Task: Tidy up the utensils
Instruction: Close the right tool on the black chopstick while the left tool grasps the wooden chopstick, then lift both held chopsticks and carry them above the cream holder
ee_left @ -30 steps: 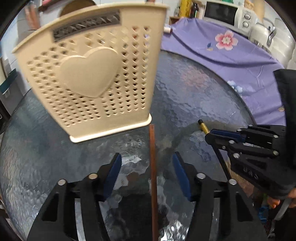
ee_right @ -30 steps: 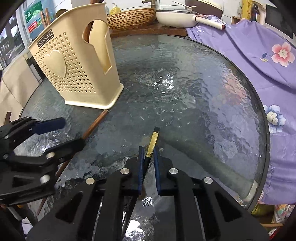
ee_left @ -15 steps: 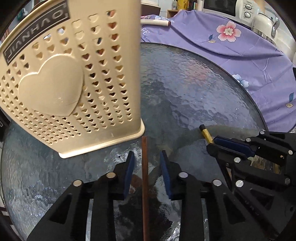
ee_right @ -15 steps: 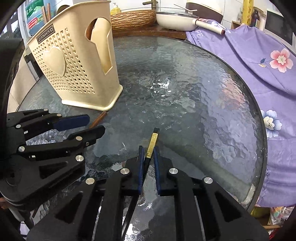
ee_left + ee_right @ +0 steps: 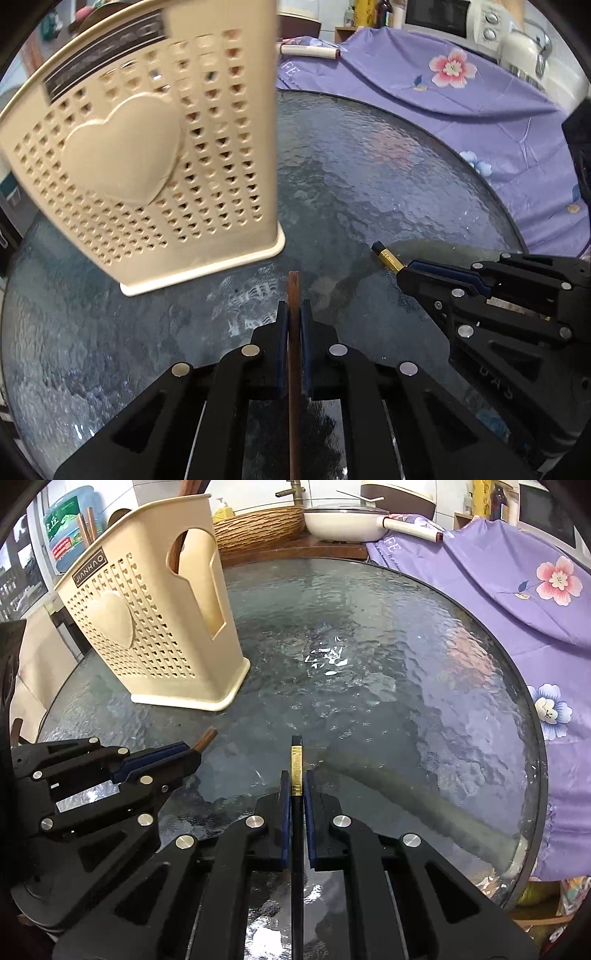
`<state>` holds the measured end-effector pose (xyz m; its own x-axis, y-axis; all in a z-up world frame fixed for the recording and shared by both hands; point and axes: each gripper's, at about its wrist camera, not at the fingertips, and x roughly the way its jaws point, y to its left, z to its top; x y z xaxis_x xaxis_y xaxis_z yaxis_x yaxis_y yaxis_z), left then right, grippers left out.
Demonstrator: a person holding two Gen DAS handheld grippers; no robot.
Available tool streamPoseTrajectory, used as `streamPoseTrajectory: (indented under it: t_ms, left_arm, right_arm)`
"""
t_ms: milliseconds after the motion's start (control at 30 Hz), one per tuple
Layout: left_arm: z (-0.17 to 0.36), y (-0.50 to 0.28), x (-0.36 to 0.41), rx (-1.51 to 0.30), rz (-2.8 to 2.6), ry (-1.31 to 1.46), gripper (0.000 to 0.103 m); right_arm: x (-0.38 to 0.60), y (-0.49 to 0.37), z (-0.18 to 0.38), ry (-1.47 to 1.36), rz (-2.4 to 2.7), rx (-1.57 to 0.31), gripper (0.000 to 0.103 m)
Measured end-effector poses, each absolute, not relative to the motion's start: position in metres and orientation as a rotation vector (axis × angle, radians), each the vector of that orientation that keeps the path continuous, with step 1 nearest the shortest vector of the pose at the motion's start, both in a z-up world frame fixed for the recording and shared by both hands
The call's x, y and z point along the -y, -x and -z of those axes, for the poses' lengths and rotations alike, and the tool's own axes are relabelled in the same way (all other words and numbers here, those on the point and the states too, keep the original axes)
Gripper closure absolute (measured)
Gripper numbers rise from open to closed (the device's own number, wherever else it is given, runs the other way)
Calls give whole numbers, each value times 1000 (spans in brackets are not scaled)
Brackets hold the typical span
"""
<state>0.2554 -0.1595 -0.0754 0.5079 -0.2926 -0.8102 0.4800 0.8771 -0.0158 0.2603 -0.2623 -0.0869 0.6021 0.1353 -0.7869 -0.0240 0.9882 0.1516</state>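
Note:
A cream perforated utensil holder [image 5: 155, 162] with a heart on its front stands on the round glass table [image 5: 369, 177]; it also shows in the right wrist view [image 5: 155, 627]. My left gripper [image 5: 294, 314] is shut on a brown wooden chopstick [image 5: 294, 295] whose tip points at the holder's base. In the right wrist view the left gripper [image 5: 184, 755] shows at the left with the brown chopstick tip [image 5: 205, 738]. My right gripper [image 5: 295, 782] is shut on a black chopstick with a gold band [image 5: 296, 764]. It shows in the left wrist view [image 5: 406, 271] with the black chopstick [image 5: 386, 254].
A purple flowered cloth [image 5: 517, 590] covers the surface to the right of the table. A white pan [image 5: 343, 526] and a woven basket [image 5: 258, 526] stand behind the table. A microwave [image 5: 461, 18] and a kettle [image 5: 524, 48] stand at the far right.
My left gripper closed from wide open onto the brown chopstick and lifted it. The right gripper kept its hold on the black chopstick.

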Motion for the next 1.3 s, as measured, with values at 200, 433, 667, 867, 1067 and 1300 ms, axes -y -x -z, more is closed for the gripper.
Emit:
streamPoseTrajectory:
  t_ms: [200,433,667,867,1067,1300]
  left_arm:
    - [49,-246,127,-875,460,-116,96]
    - [-9,-221,82,-724,463,4,96]
    - [-60,-187,51,-591,470,56,96]
    - [-83,-167,46,-532,485,79,96]
    - [-92,-158,38,-509,495,71,96]
    - [-102,-150,35,-475,503,55,96]
  right_arm:
    - [259,-253,71,-175,-159,-881,95]
    - [253,-237,29,-216,-282,-781,95]
    - [242,-213,-28,-228,-402,-652,95]
    - [227,-194,-57,-204,-459,-589,95]
    - [213,-185,-71,-149,-469,-563,95]
    - [207,-177,-84,-99,-473,-528,95]
